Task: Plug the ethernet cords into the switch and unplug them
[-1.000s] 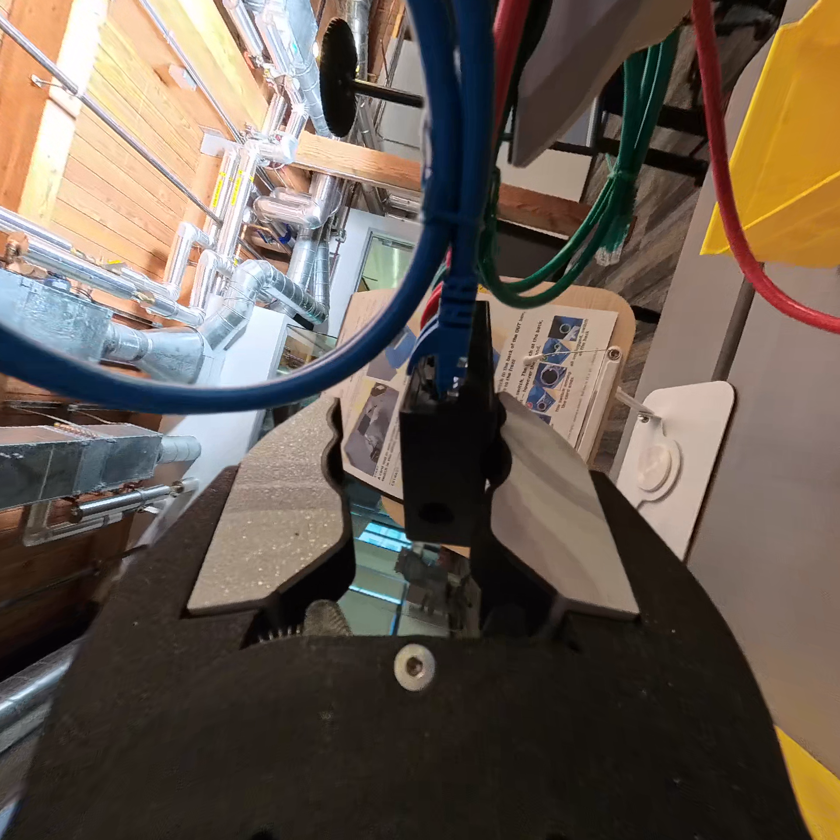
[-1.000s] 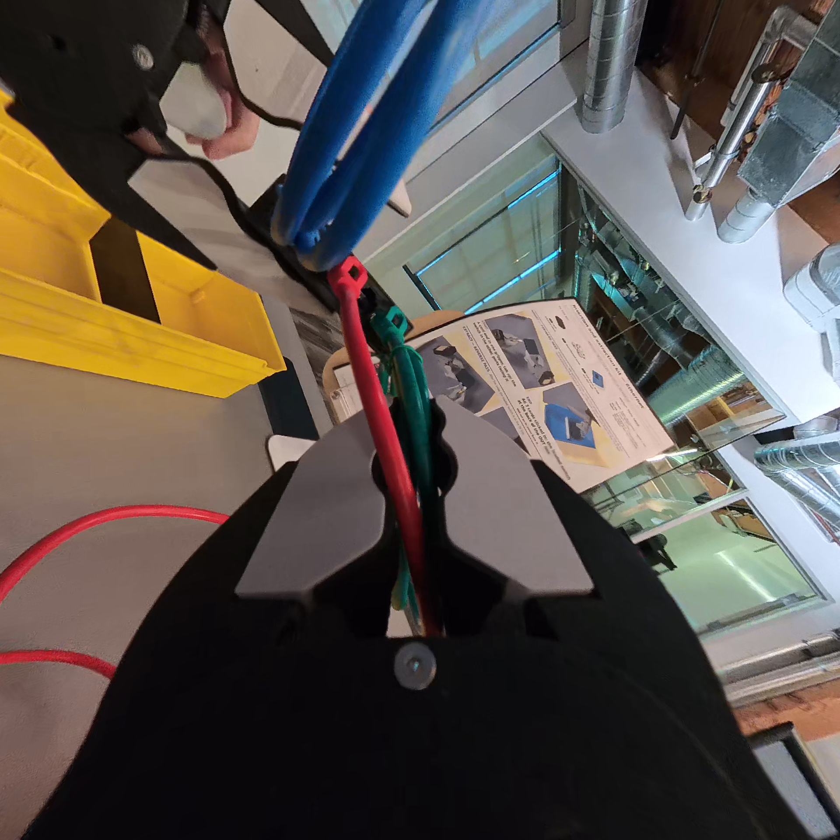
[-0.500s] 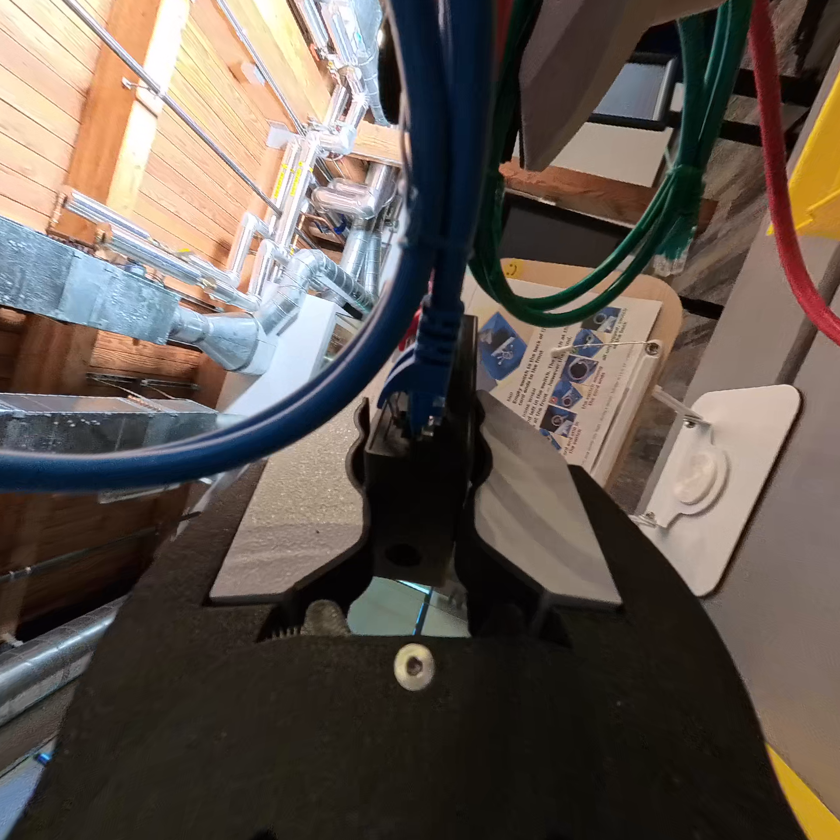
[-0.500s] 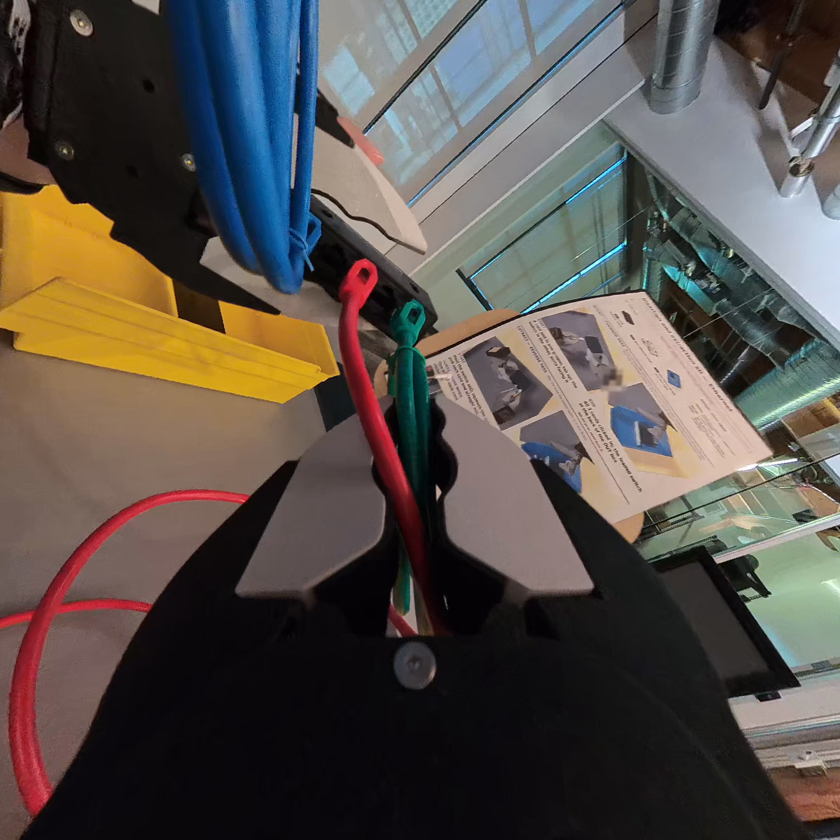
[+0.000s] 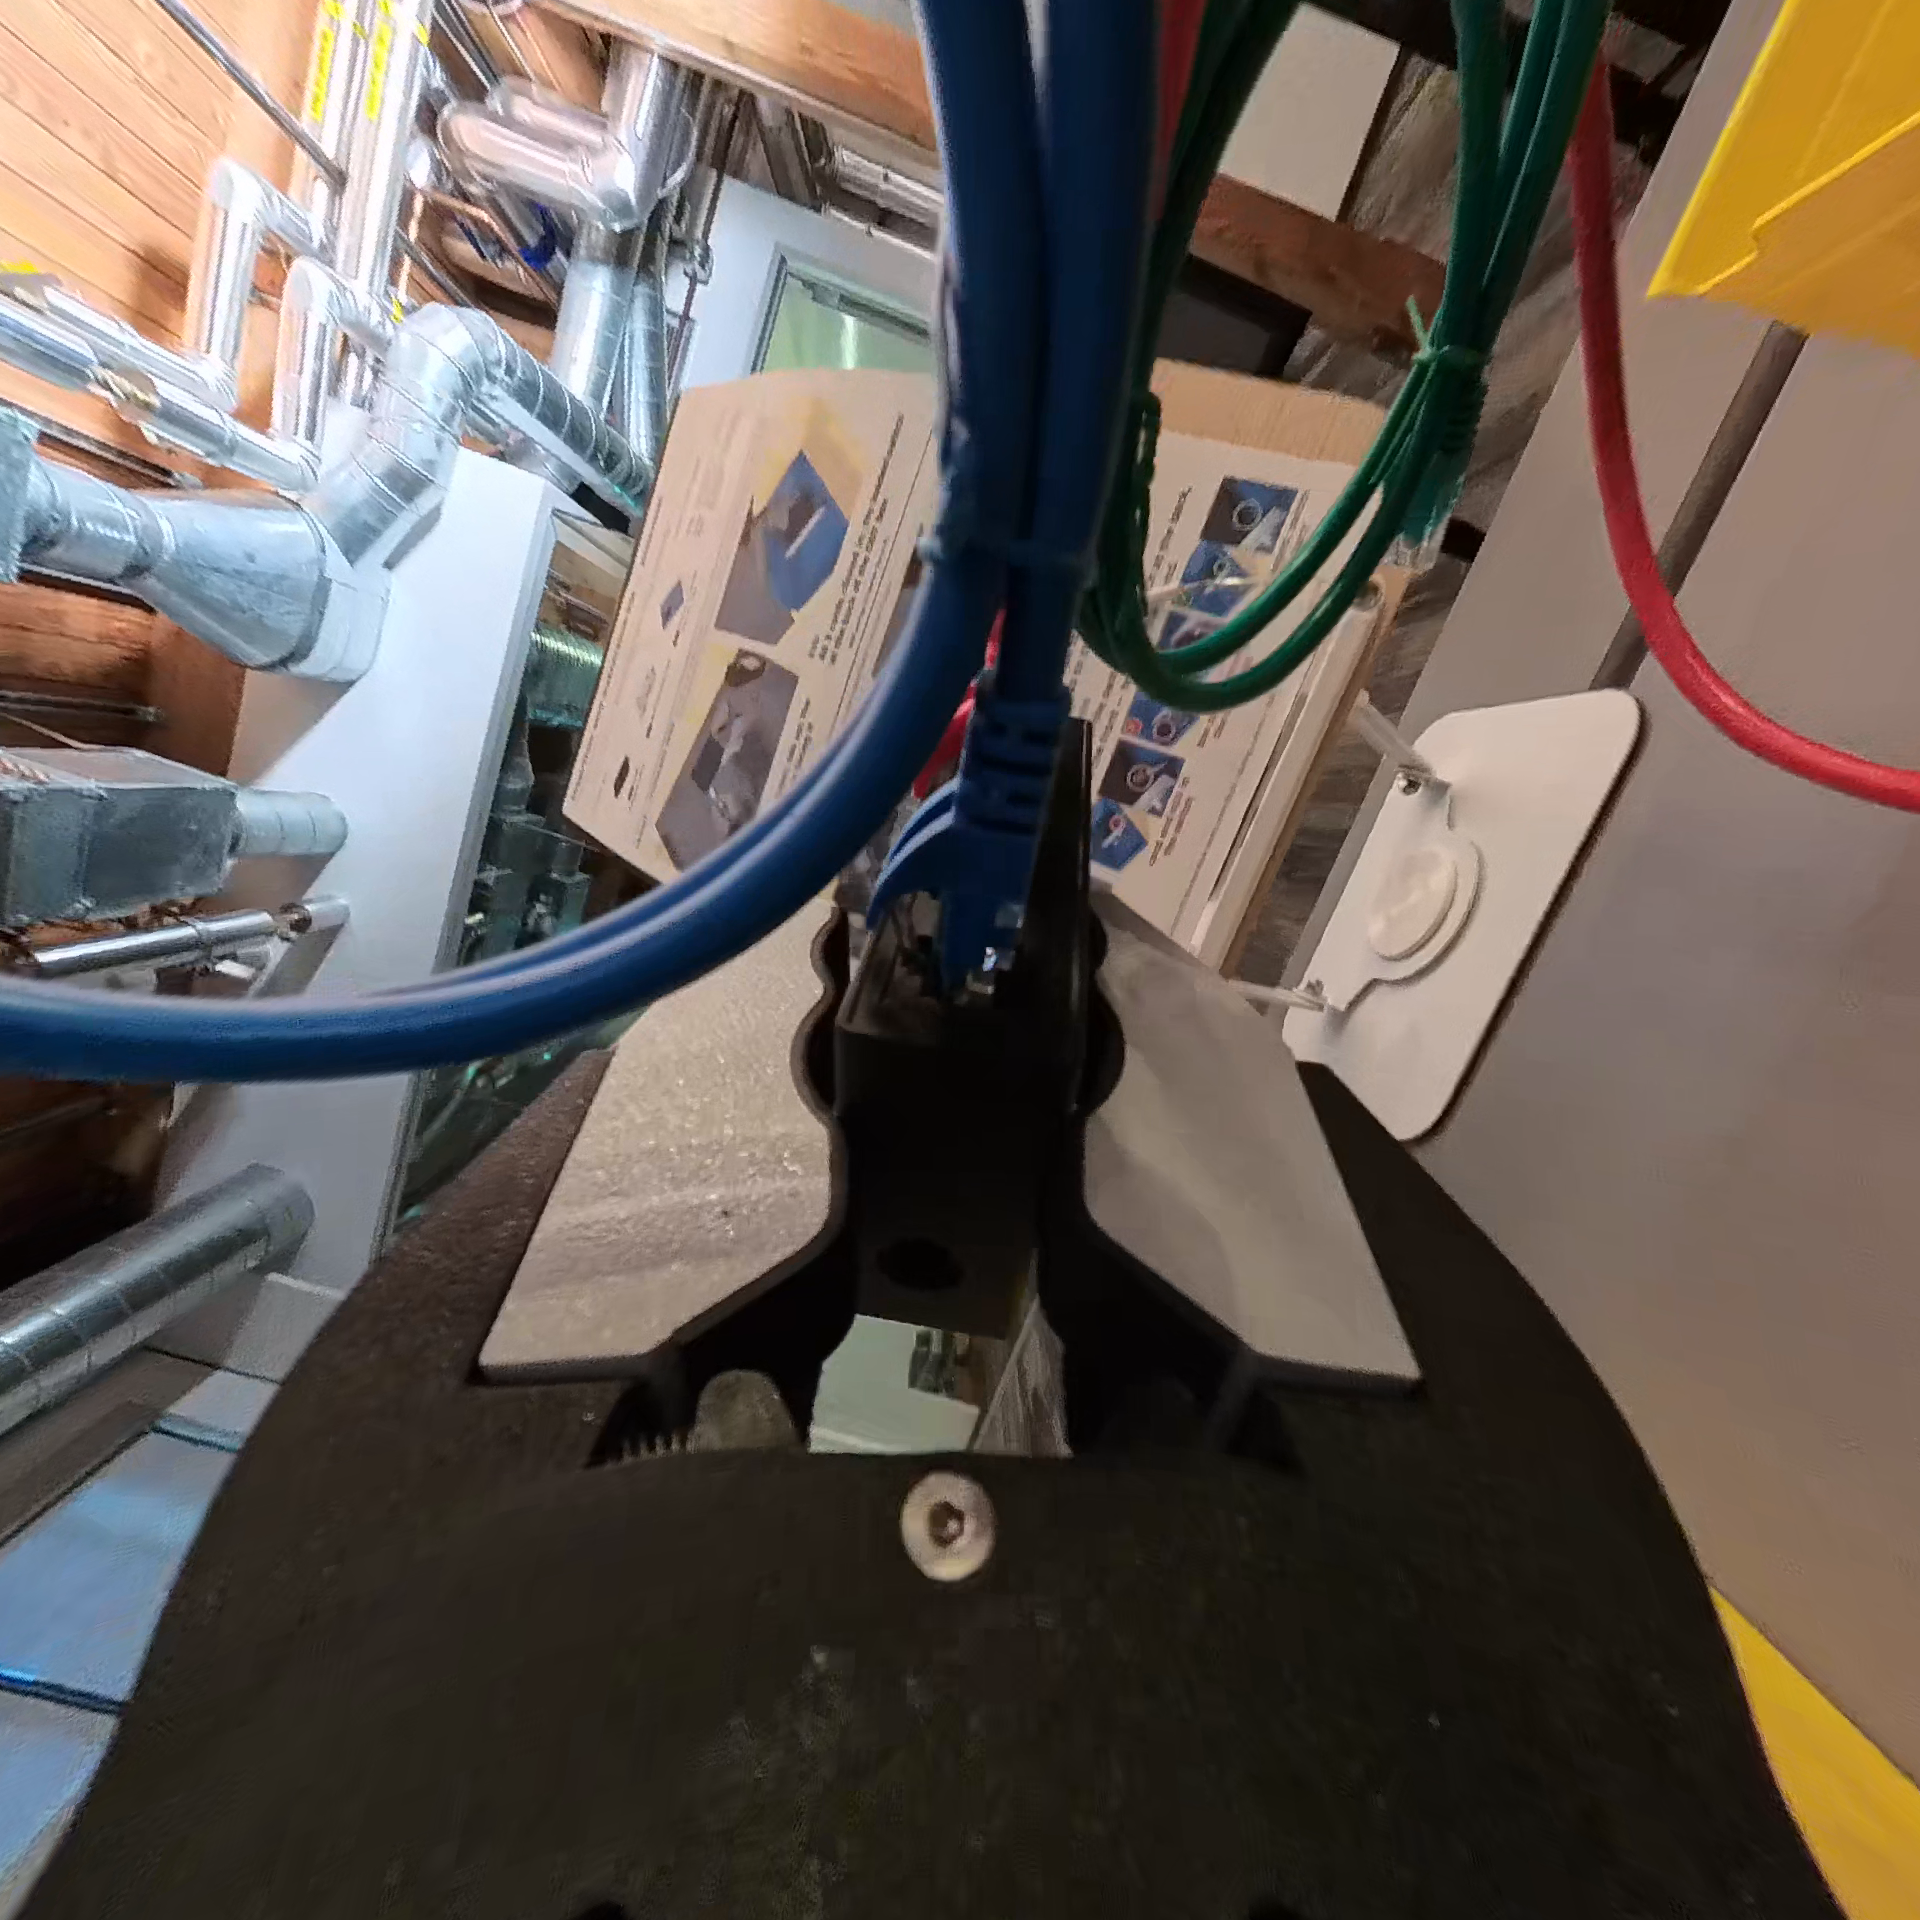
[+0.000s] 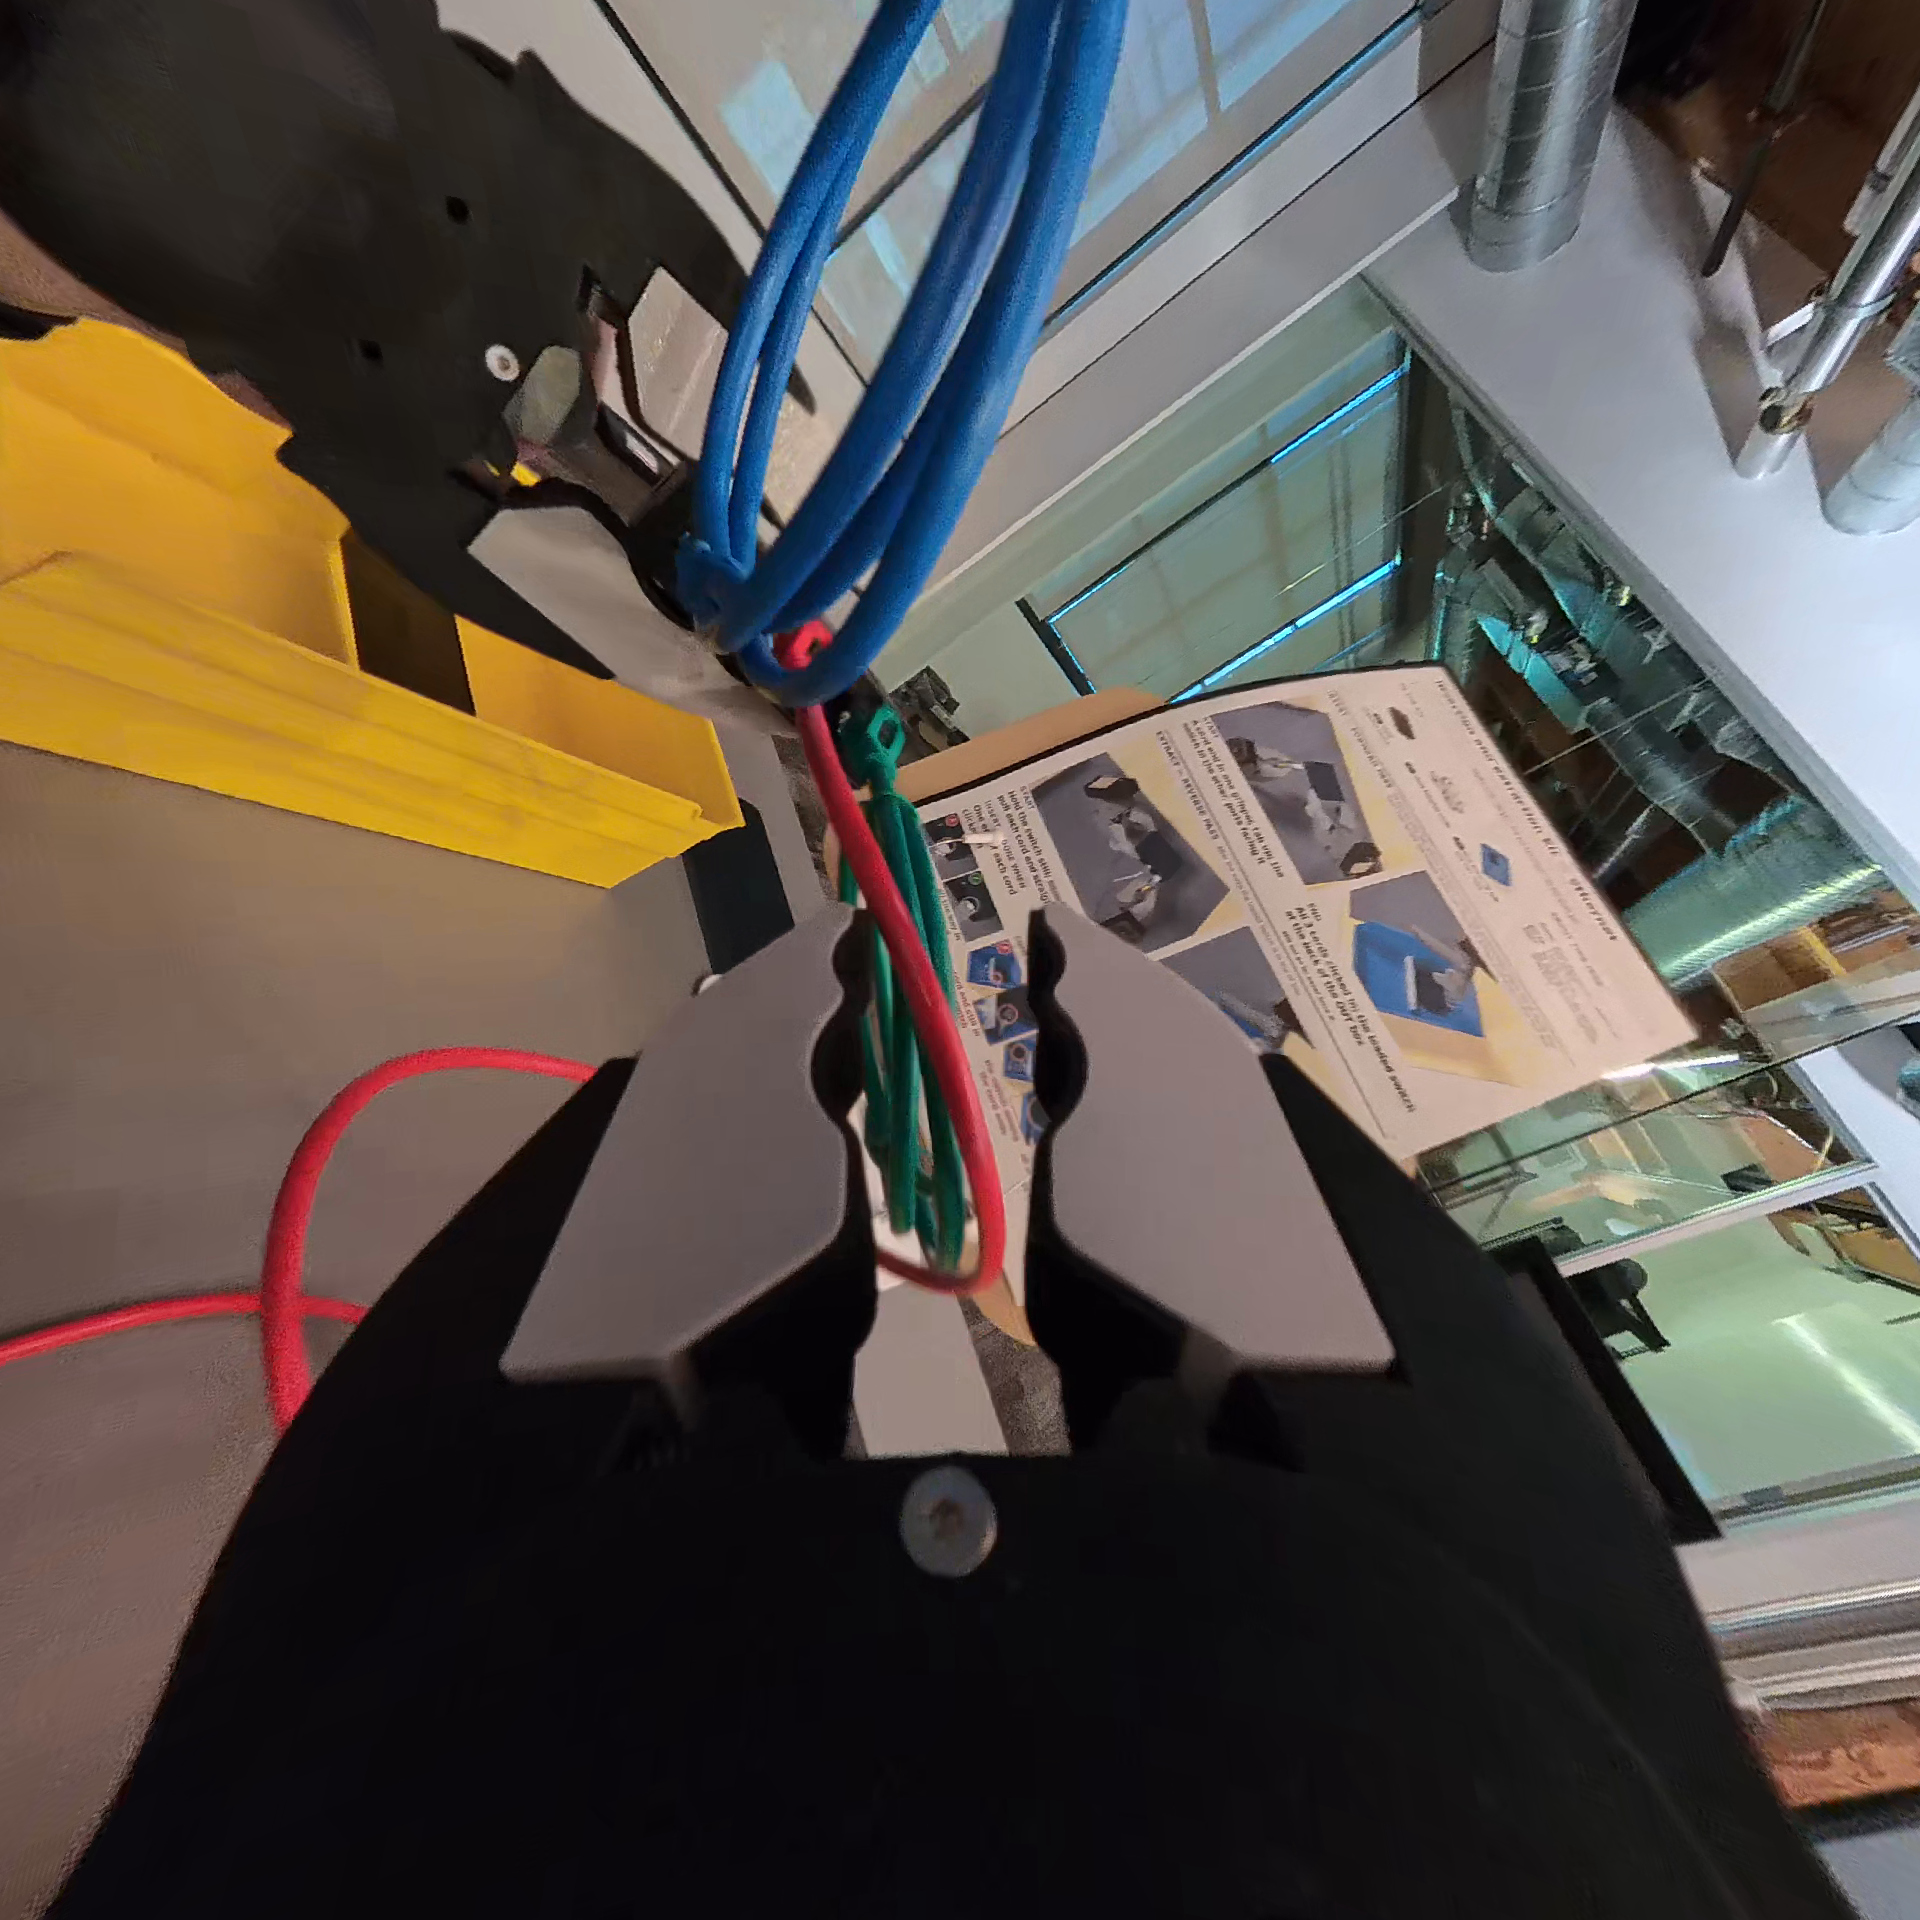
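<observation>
Switch (image 5: pixel 961 1122) sits pinched in the left gripper (image 5: pixel 966 1039); the right gripper (image 6: pixel 940 1039) has just let go of the red cord (image 6: pixel 935 997) and green cord (image 6: pixel 899 1039), now wide.

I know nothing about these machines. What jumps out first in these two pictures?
The bright cords catch the eye: a blue cord runs down into a black switch clamped in the left gripper at the centre of the left view. In the right view, a red cord and a green cord hang loose between the open fingers of the right gripper. A yellow bin sits at the left of that view.
</observation>
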`<state>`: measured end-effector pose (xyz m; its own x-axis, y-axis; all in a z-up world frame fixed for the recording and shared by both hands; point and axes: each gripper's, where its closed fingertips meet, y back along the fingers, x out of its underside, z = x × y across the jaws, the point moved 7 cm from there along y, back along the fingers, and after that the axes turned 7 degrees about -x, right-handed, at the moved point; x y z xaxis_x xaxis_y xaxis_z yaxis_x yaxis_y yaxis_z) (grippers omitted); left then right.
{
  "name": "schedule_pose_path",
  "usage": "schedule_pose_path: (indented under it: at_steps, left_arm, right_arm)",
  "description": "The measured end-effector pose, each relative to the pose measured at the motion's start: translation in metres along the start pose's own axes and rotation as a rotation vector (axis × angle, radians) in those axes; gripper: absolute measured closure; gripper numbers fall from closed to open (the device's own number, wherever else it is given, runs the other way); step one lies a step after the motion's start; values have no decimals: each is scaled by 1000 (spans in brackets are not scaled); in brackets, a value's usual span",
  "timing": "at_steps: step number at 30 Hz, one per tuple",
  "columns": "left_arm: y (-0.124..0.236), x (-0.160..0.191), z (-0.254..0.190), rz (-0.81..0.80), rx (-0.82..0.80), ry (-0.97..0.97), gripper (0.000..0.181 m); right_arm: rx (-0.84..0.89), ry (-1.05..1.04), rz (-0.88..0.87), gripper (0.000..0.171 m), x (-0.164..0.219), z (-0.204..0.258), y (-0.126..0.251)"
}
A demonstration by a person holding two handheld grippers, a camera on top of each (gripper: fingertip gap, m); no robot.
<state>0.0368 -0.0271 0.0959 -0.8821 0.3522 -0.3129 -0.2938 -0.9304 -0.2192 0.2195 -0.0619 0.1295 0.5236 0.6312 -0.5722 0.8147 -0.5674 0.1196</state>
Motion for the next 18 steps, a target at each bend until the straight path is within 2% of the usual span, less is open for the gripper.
schedule_pose_path:
  at_steps: [3,5,8,13,18]
  left_arm:
    - [-1,7,0,60,26,-25,142]
    - [-2,9,-3,80,50,-27,141]
    - [-3,5,-12,80,97,-37,141]
    - [-3,-5,-27,77,144,-99,142]
    - [-7,-3,-40,112,172,-147,141]
  right_arm:
    - [-10,14,-37,148,-17,-1,17]
    - [-56,28,-130,154,-36,7,23]
    - [-171,-4,-219,157,-57,25,15]
    - [-202,-56,-75,159,-44,35,-15]
    - [-153,-135,25,158,-40,31,-23]
